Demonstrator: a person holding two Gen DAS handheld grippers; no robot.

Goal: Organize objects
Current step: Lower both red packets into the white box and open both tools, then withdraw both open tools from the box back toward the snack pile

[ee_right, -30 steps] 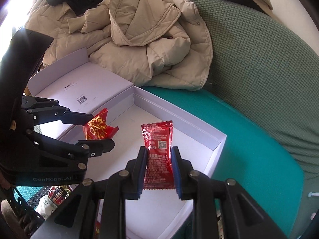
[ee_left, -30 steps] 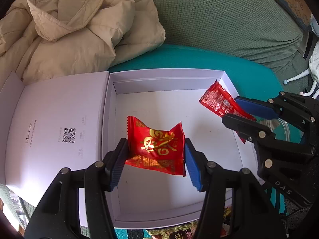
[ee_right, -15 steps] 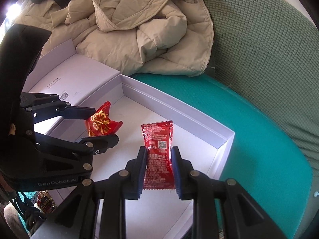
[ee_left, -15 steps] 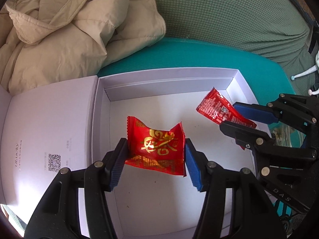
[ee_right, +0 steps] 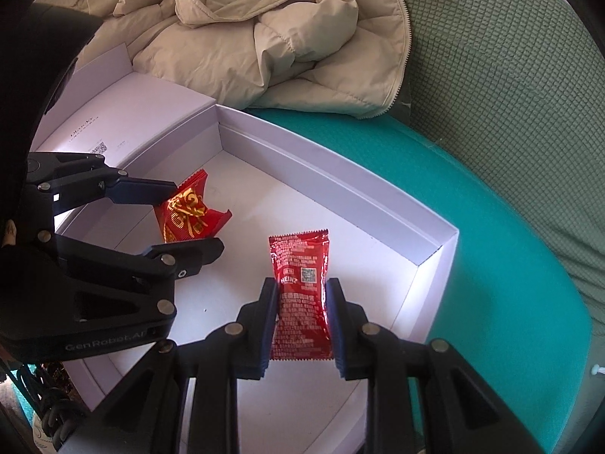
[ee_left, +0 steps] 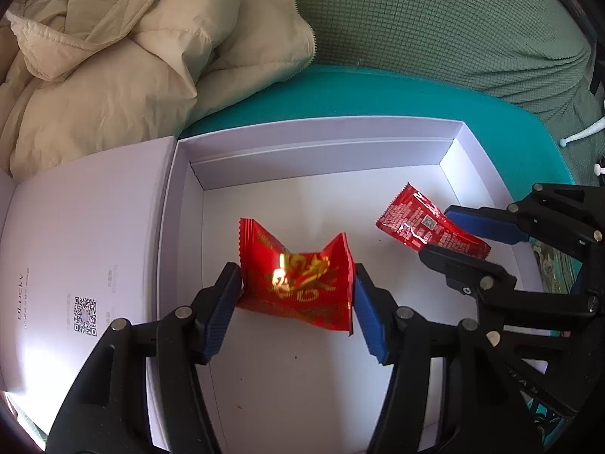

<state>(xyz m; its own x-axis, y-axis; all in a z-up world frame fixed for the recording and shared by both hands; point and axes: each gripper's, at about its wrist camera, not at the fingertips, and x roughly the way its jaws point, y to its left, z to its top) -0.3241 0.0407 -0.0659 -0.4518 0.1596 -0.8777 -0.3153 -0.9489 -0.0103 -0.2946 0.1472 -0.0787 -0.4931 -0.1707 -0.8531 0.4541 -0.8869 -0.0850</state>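
An open white box (ee_left: 321, 151) lies on a teal cushion, its lid (ee_left: 83, 234) folded out to the left. My left gripper (ee_left: 297, 302) is shut on a red snack packet with gold print (ee_left: 298, 283) and holds it over the middle of the box floor. My right gripper (ee_right: 300, 321) is shut on a red Heinz ketchup sachet (ee_right: 300, 283) and holds it over the right part of the box. Each gripper shows in the other's view: the right gripper (ee_left: 457, 234) with the sachet (ee_left: 419, 223), the left gripper (ee_right: 181, 219) with the packet (ee_right: 187, 215).
A beige puffer jacket (ee_left: 132, 56) is piled behind the lid. A green textured sofa back (ee_left: 435, 19) rises behind the teal cushion (ee_left: 378, 94). More wrapped snacks lie outside the box at the lower left of the right wrist view (ee_right: 56, 374).
Both grippers have moved forward and lower over the box, each still holding its packet. The box now fills more of both views.
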